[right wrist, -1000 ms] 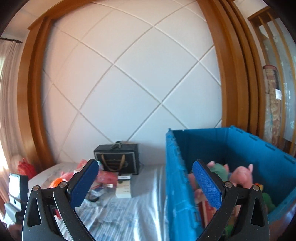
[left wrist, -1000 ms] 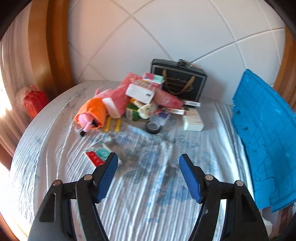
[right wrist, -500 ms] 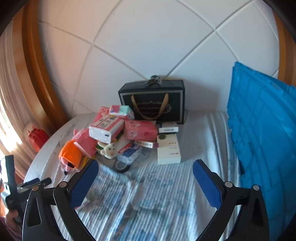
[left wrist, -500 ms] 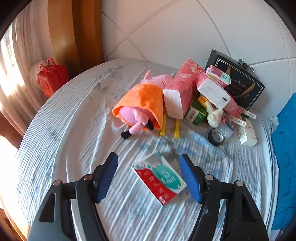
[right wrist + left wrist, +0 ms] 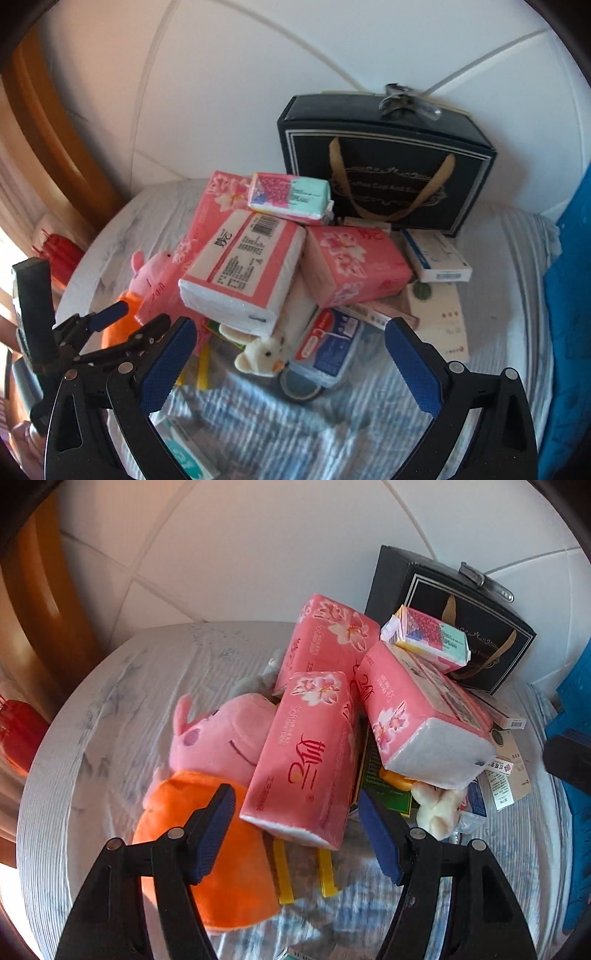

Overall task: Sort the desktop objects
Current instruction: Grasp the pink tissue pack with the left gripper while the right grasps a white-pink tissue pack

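One tissue pack (image 5: 306,753) between left gripper (image 5: 297,827) (open)

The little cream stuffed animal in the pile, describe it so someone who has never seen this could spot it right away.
Start at the black gift box with gold ribbon handles standing against the white wall, then come forward over the heap of pink tissue packs. At the pile's near edge, beside a dark tape roll, lies the cream plush toy: the only pale, furry thing there, with an orange beak.
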`<state>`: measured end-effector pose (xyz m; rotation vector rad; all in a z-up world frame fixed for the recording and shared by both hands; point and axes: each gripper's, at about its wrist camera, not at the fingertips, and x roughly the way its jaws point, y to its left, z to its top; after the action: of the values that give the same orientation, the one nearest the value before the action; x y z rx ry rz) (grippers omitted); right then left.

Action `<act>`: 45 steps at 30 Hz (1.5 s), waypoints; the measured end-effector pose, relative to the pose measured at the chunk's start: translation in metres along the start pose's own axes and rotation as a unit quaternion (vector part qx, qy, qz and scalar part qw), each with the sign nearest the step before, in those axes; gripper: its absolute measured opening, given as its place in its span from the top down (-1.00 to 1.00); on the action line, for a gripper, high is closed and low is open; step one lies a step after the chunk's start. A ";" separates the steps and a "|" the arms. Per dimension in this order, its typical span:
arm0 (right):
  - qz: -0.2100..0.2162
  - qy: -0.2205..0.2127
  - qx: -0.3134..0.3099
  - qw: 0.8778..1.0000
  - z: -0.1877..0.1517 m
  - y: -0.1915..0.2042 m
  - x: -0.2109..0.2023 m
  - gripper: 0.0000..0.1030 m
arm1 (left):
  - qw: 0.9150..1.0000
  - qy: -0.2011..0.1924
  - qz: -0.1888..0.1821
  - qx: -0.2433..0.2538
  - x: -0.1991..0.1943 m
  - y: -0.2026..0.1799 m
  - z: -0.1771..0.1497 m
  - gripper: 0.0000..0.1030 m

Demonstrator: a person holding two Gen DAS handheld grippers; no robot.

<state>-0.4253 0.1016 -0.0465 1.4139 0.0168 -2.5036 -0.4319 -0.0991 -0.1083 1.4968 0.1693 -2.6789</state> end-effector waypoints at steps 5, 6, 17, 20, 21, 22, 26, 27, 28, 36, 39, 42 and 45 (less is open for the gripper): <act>0.016 0.038 0.026 0.999 0.029 0.014 0.053 -1.00 | 0.999 0.031 -0.026 -0.020 0.032 0.005 0.010 -0.32; 0.020 0.052 0.035 0.998 0.033 0.015 0.064 -1.00 | 0.998 0.037 -0.036 -0.030 0.036 0.008 0.012 -0.32; 0.051 0.127 0.040 0.990 0.029 0.016 0.119 -0.98 | 0.998 0.047 -0.034 -0.008 0.043 -0.013 0.001 0.03; 0.057 0.157 0.056 0.984 0.006 0.000 0.123 -0.59 | 0.998 0.057 -0.037 -0.013 0.032 -0.011 -0.014 0.04; 0.058 0.160 0.056 0.984 -0.004 -0.006 0.121 -0.58 | 0.998 0.059 -0.032 -0.008 0.028 -0.011 -0.022 0.04; 0.059 0.163 0.054 0.983 -0.013 -0.011 0.116 -0.55 | 0.998 0.061 -0.029 -0.003 0.023 -0.012 -0.029 0.04; 0.059 0.186 0.038 0.980 -0.056 -0.029 0.100 -0.47 | 0.996 0.081 -0.027 0.001 0.009 -0.017 -0.060 0.04; 0.068 0.196 0.043 0.977 -0.067 -0.034 0.096 -0.48 | 0.996 0.085 -0.027 0.002 0.005 -0.016 -0.066 0.05; 0.072 0.198 0.042 0.977 -0.075 -0.037 0.091 -0.49 | 0.996 0.086 -0.026 0.005 0.002 -0.019 -0.070 0.05; 0.023 0.153 0.033 0.987 -0.086 -0.050 0.044 -1.00 | 0.996 0.086 -0.012 0.019 -0.001 -0.032 -0.079 0.04; 0.006 0.144 0.021 0.989 -0.081 -0.047 0.035 -1.00 | 0.996 0.090 -0.006 0.019 0.000 -0.035 -0.078 0.04; -0.009 0.143 0.006 0.990 -0.081 -0.038 0.034 -1.00 | 0.996 0.088 0.006 0.023 -0.001 -0.037 -0.077 0.02; -0.007 0.143 -0.012 0.990 -0.088 -0.033 0.034 -0.99 | 0.996 0.084 -0.007 0.020 -0.001 -0.035 -0.077 0.02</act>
<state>-0.3758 0.1382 -0.1256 1.7544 0.1109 -2.2826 -0.3704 -0.0542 -0.1454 1.7383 0.1374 -2.5811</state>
